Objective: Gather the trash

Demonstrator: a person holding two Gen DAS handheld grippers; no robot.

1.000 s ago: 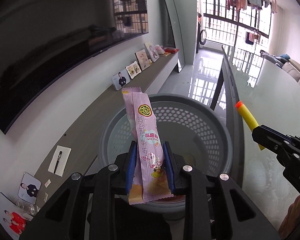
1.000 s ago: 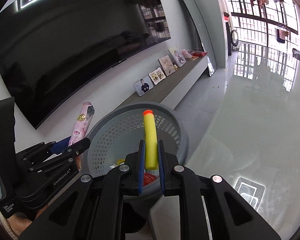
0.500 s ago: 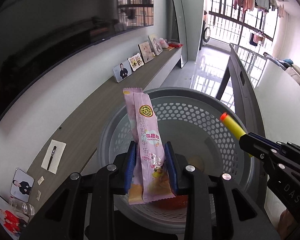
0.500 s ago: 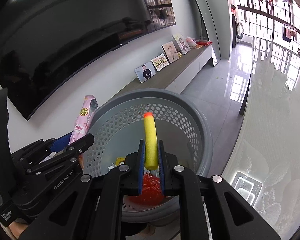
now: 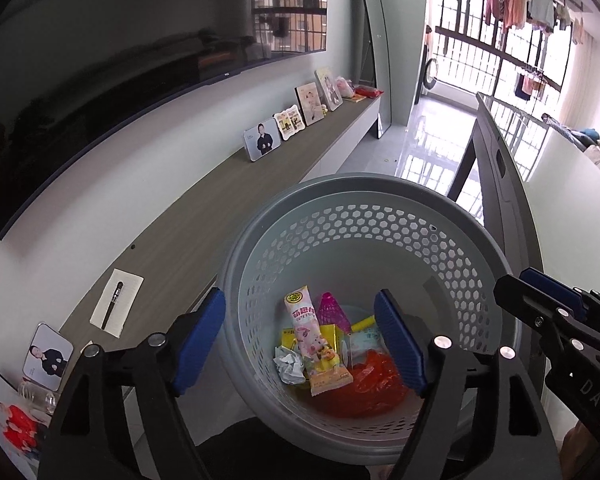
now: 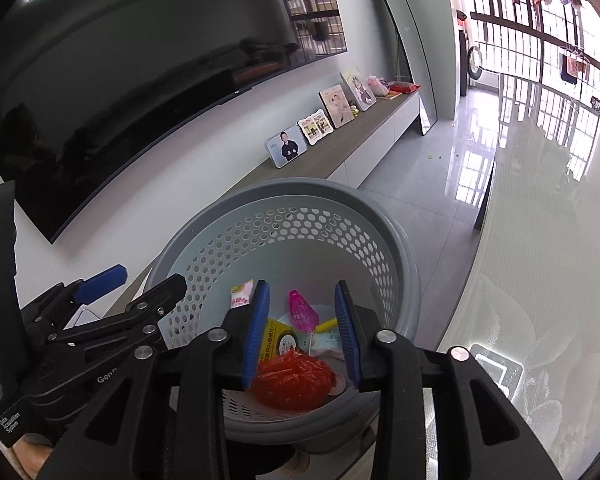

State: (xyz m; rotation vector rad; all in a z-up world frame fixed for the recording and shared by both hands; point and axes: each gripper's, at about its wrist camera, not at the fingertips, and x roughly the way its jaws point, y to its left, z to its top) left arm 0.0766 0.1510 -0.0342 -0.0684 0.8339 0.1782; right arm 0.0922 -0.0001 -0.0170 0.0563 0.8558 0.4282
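Both tools hang over the grey basket (image 5: 380,196), and both are opening with nothing between their pads. The left tool (image 5: 300,340) gapes wide; the right tool (image 6: 302,332) is parted less. The trash lies at the basket's bottom, lower centre of both frames: one pink snack wrapper (image 5: 312,332), one yellow foam dart (image 5: 362,325), one pink shuttlecock (image 6: 300,310), one crumpled paper ball (image 5: 289,365), one red plastic bag (image 6: 292,376) and one yellow packet (image 6: 278,344). The risk I see: the tools are crowded together and could knock each other or the rim on pulling away, tipping the light basket.
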